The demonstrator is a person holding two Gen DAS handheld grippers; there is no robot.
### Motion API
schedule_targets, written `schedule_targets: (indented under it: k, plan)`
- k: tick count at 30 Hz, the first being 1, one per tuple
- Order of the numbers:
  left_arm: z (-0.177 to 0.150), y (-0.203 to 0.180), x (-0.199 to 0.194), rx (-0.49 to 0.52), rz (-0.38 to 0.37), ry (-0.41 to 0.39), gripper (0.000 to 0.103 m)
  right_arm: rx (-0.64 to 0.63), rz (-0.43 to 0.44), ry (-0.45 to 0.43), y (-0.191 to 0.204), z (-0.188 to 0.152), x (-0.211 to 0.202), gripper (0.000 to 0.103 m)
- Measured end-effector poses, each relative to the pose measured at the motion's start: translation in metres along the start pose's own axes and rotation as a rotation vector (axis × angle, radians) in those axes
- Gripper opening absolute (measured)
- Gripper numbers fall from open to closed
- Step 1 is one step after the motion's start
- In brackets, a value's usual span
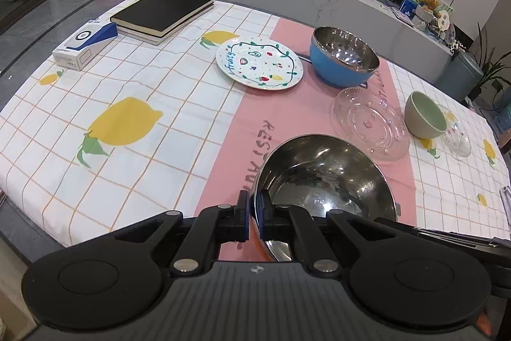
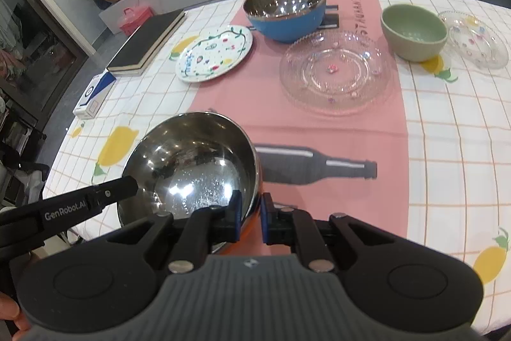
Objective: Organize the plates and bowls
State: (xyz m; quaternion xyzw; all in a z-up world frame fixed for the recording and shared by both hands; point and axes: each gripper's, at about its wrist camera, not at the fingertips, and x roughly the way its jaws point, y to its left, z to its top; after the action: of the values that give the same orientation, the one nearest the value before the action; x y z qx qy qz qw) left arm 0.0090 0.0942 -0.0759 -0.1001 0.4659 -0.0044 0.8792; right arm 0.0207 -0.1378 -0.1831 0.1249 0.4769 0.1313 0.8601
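1. an orange-sided steel bowl (image 1: 322,178) is gripped at its rim by both tools: the left hand-held gripper (image 1: 254,214) is clenched on the near-left edge, and the right hand-held gripper (image 2: 250,218) is clenched on the near-right edge, one pad inside the wall and one outside in each case.
2. the bowl appears to be carried just above the near part of the desk (image 1: 127,79), over the pink strip of the cloth; whether its base touches the cloth cannot be told.
3. the step in hand is judged to be the transport of this bowl toward the other bowls, most likely to be nested in the blue steel bowl (image 1: 343,59) at the far side.
4. for the next move, the bowl would need to be kept level, passed over the large glass plate (image 2: 335,75) without contact, centred over its target, lowered, and only then released by both grippers.
5. bowls counted: three, namely the held one, the blue one and a green bowl (image 2: 413,32).
6. plates counted: three, namely the painted white plate (image 1: 258,63), the large glass plate and a smaller glass plate (image 2: 474,42) just beside the green bowl.
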Motion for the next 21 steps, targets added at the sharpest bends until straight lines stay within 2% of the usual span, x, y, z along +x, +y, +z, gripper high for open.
schedule_targets:
  k: [21]
  plan:
    - [-0.012, 0.004, 0.012, -0.006, 0.008, 0.046, 0.004, 0.012, -0.014, 0.032, -0.004, -0.011, 0.009, 0.01]
